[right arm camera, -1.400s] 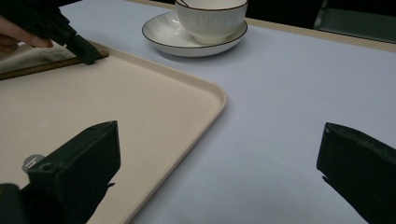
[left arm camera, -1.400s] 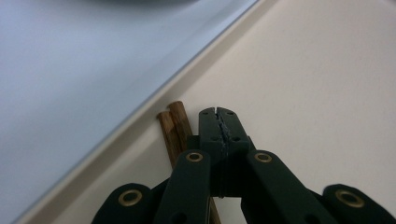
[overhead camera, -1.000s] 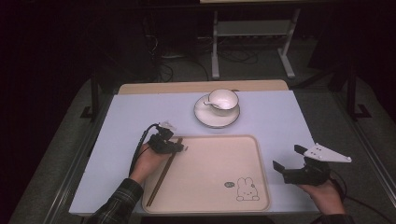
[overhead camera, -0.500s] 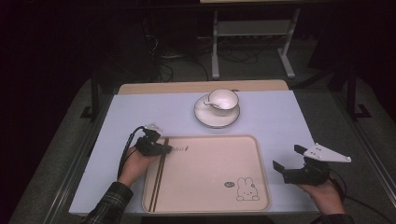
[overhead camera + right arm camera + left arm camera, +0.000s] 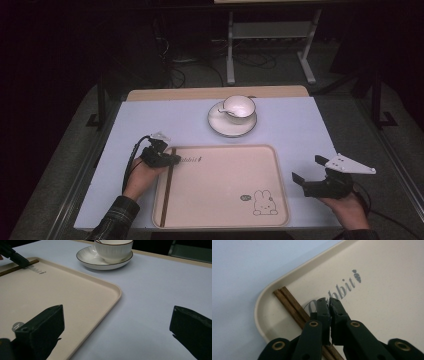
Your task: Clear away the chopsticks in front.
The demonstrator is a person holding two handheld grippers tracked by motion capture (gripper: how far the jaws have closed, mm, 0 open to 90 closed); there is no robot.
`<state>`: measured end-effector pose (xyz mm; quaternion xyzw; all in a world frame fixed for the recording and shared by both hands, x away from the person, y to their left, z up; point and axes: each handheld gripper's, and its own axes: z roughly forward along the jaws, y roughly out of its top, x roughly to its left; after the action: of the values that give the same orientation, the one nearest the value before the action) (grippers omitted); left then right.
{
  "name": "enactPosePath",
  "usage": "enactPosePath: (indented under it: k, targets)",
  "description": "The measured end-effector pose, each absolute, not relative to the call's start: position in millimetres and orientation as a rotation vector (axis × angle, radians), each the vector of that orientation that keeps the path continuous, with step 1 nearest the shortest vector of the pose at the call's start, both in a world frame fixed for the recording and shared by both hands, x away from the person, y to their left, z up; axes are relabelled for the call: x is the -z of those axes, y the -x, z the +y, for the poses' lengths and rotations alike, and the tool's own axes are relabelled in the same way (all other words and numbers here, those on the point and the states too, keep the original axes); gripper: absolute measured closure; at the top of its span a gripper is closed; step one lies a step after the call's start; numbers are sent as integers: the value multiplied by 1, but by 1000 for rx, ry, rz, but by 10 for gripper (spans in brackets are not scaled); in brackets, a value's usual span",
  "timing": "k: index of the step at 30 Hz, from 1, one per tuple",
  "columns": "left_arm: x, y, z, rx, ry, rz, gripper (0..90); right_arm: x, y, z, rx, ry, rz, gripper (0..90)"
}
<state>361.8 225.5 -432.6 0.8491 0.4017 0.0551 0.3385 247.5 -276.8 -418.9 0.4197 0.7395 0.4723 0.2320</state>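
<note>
Left gripper (image 5: 329, 302) over tray (image 5: 280, 170) corner, jaws pressed together just above 2 chopsticks (image 5: 292, 306), gripping nothing. Right gripper (image 5: 305, 172) jaws spread wide, empty, above counter (image 5: 300, 125).

My left tongs (image 5: 329, 305) are matte black, with small brass-coloured rivets along the arms. Under them lie two dark brown wooden chopsticks (image 5: 291, 307), streaked with a lengthwise grain. The tray (image 5: 225, 210) is pale cream, printed with grey "Rabbit" lettering and a little grey carrot in one corner, and an outlined white bunny beside a small grey round mark in another. My right tongs (image 5: 305, 175) are black too, topped by a light grey three-cornered plate. The table (image 5: 290, 125) is pale lavender-blue with a tan wooden far edge. The cup (image 5: 238, 106) and saucer (image 5: 220, 126) are white, ribbed, each rimmed with a thin dark line.
</note>
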Motion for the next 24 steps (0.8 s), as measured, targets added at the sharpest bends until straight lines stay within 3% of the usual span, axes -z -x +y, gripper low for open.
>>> enactPosePath:
  k: [5, 14, 24]
  targets:
    - [424, -355, 224, -168, -2188, 1011, 797, 419, -247, -277, -1300, -1153, 2032, 0]
    - [411, -330, 241, -262, -2110, 937, 429, 419, -247, -277, -1298, -1152, 2037, 0]
    - [408, -305, 274, -349, -2019, 927, 221, 419, -247, -276, -1304, -1145, 2037, 0]
